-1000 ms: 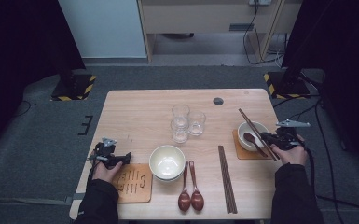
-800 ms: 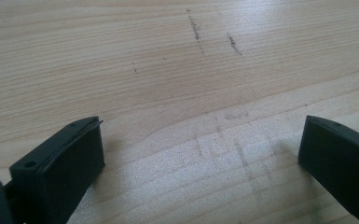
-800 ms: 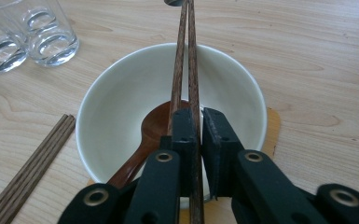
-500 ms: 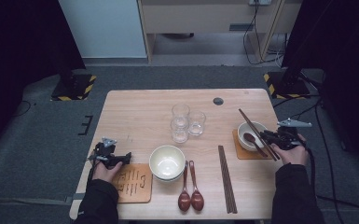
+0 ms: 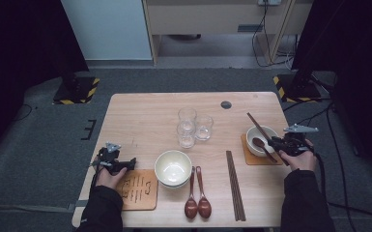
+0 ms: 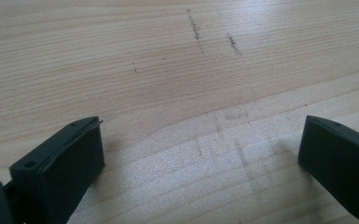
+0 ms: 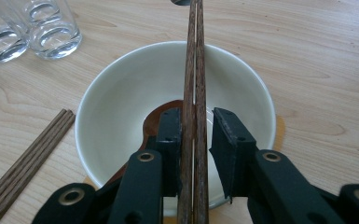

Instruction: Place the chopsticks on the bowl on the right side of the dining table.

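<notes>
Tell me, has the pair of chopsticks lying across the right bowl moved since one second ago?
No. The chopsticks cross the white bowl on its coaster at the same angle.

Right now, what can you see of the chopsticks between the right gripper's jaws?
The chopsticks are a pair of dark brown, wood-looking sticks lying side by side across the white bowl, over a brown spoon in it. In the high view they slant from the bowl's near rim up and away past its far rim. The right gripper straddles them; its jaws have just been closing, a slim gap showing on one side.
</notes>
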`<state>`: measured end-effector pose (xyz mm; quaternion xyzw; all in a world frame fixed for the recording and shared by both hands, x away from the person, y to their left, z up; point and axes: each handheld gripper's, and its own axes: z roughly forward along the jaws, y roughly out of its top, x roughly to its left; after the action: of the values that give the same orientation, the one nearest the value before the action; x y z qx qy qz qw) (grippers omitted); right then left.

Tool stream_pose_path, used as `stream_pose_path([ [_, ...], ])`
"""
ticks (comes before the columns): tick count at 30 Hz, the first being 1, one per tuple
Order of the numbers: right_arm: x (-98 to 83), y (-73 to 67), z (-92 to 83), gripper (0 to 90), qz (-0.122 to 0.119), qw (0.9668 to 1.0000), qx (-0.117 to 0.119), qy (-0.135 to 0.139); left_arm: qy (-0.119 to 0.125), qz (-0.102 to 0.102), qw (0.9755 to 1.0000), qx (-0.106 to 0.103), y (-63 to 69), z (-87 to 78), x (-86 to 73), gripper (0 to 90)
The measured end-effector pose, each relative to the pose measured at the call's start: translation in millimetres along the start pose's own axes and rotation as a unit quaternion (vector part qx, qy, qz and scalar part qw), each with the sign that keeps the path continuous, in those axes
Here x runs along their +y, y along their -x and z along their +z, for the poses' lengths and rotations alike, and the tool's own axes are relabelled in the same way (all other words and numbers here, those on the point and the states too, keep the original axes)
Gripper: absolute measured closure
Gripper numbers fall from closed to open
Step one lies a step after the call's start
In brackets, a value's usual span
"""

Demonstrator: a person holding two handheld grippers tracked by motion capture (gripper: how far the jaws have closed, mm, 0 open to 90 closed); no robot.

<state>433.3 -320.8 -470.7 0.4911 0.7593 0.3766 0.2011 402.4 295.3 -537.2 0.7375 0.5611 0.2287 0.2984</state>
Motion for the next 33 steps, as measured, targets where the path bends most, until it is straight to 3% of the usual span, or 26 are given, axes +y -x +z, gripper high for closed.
stream_pose_path([
  [7,-0.9,0.7,-0.1,77.5,0.002,1.0000,0.000,-0.005,0.000,0.000,1.0000,0.000,0.0,0.0,0.0,0.0],
  [24,-0.5,-3.0,-1.9,78.2,-0.031,0.9991,0.026,-0.007,0.000,0.000,1.0000,0.000,0.1,0.0,0.0,0.0],
  [33,1.1,-3.6,-9.4,74.3,-0.015,0.9995,0.025,0.009,0.000,0.000,1.0000,0.000,0.1,0.0,0.0,0.0],
])
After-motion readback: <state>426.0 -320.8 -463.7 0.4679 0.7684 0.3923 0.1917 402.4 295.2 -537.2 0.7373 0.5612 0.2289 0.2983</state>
